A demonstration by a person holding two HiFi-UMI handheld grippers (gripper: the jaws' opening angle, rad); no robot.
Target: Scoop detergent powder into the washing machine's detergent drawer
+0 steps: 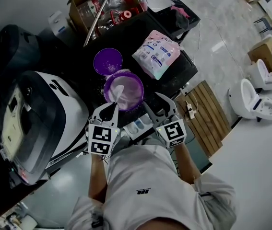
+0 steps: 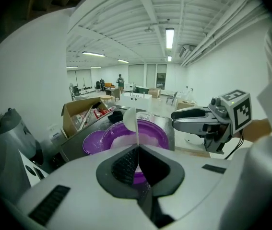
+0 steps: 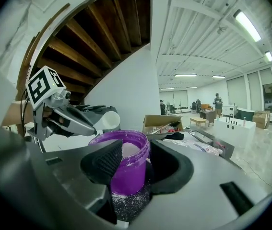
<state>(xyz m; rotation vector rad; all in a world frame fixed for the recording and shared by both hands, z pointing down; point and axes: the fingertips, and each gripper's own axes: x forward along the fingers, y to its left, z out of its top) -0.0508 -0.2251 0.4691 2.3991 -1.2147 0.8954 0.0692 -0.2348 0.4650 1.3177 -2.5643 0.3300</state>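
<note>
A purple tub (image 1: 124, 91) of white detergent powder stands open on the dark table, its purple lid (image 1: 108, 60) lying behind it. My left gripper (image 1: 111, 107) is shut on the thin handle of a white scoop (image 2: 130, 120), whose bowl hangs over the tub's (image 2: 147, 131) near rim. My right gripper (image 1: 154, 99) is open at the tub's right side; in the right gripper view the tub (image 3: 126, 176) fills the gap ahead of the jaws. A white drawer with blue compartments (image 1: 138, 126) shows between the two grippers. The washing machine (image 1: 35, 119) is at the left.
A pink and white detergent bag (image 1: 157, 51) lies to the right of the lid. A cardboard box (image 1: 104, 6) of bottles sits at the table's far end. Spilled powder (image 3: 126, 205) speckles the table by the tub. Wooden slats (image 1: 205, 114) and a toilet (image 1: 251, 97) are at the right.
</note>
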